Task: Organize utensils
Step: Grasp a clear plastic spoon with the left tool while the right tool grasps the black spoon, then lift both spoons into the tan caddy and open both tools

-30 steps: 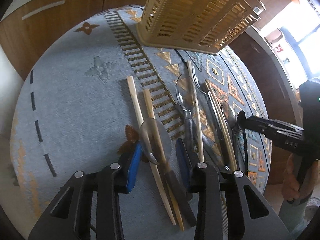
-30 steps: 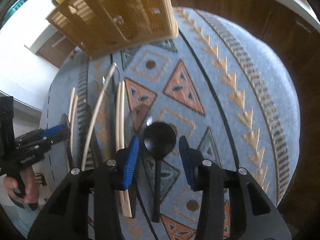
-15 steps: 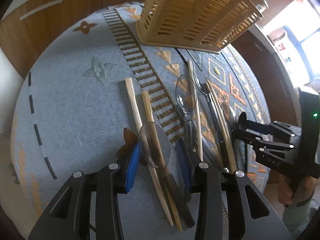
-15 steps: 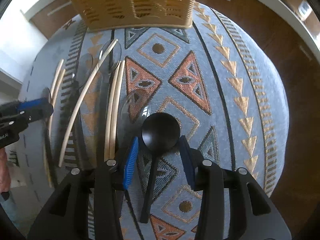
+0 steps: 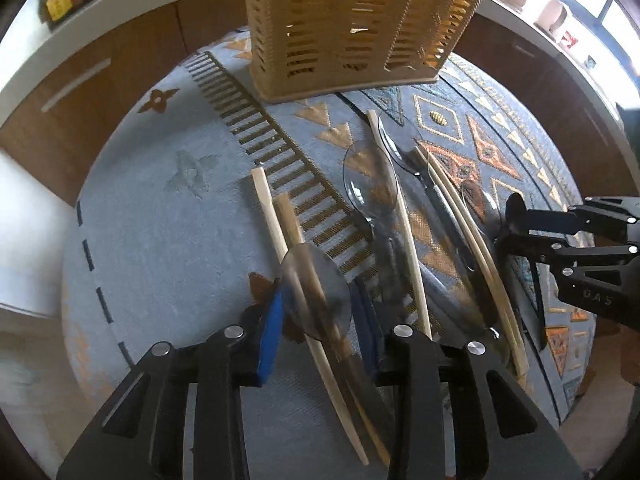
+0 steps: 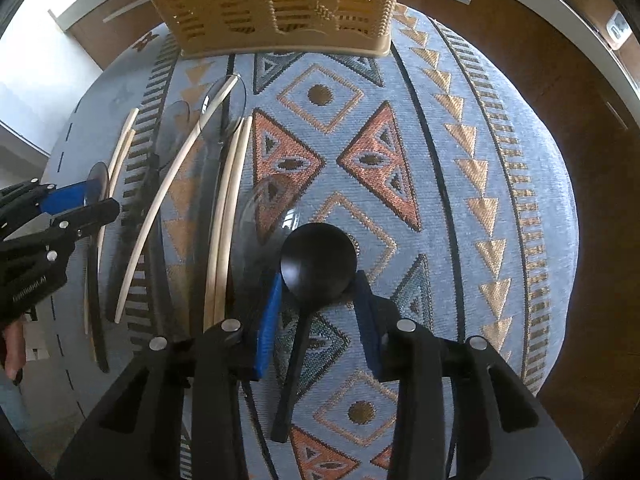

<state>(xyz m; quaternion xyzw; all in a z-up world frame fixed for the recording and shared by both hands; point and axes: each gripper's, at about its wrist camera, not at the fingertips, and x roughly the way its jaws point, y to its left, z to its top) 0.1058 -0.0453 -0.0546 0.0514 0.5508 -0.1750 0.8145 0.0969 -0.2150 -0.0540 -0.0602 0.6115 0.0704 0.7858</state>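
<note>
Since the basket (image 6: 272,4) stood ahead, my right tool (image 6: 318,300) seemingly clasped the black spoon (image 6: 318,264), my left tool (image 5: 320,312) a clear spoon (image 5: 316,292).

Both grippers are matte black plastic with round silver screw heads along their arms. The left gripper (image 5: 318,334) and the right gripper (image 6: 318,312) each carry blue pads on their fingers (image 6: 267,322). Faint grey lettering marks the housings.

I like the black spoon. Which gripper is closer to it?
Right. The right gripper has its jaws around the black spoon; the left gripper is off beside it, holding a clear spoon.
</note>
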